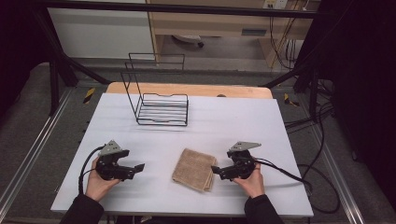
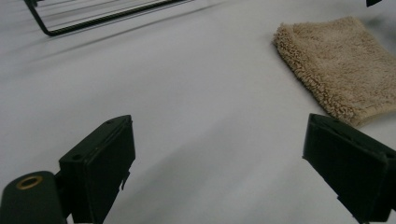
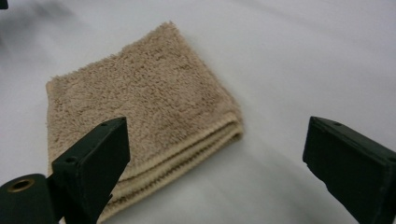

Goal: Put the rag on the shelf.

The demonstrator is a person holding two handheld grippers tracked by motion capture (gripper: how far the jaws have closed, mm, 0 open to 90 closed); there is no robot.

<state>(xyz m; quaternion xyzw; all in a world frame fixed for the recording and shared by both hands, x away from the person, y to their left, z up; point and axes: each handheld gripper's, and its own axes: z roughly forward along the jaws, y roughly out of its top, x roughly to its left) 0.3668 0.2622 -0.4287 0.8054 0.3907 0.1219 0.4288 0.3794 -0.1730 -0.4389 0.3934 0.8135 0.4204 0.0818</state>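
Observation:
A folded tan towel (image 1: 194, 169) lies flat on the white table (image 1: 224, 121), near its front edge. My right gripper (image 1: 216, 170) sits just right of the towel, jaws wide apart, with the towel's folded edge (image 3: 154, 140) in front of them and nothing pressed between. The left gripper (image 1: 139, 167) rests to the towel's left, a hand's width away, also open; the towel (image 2: 341, 65) shows at its upper right. Both grippers lie low over the table, pointing toward the towel.
A black wire rack (image 1: 159, 100) stands at the back of the table, left of centre; its base wire (image 2: 102, 16) shows in the left gripper view. Cables (image 1: 289, 175) trail off the right side. A wooden board edge (image 1: 187, 88) runs behind the table.

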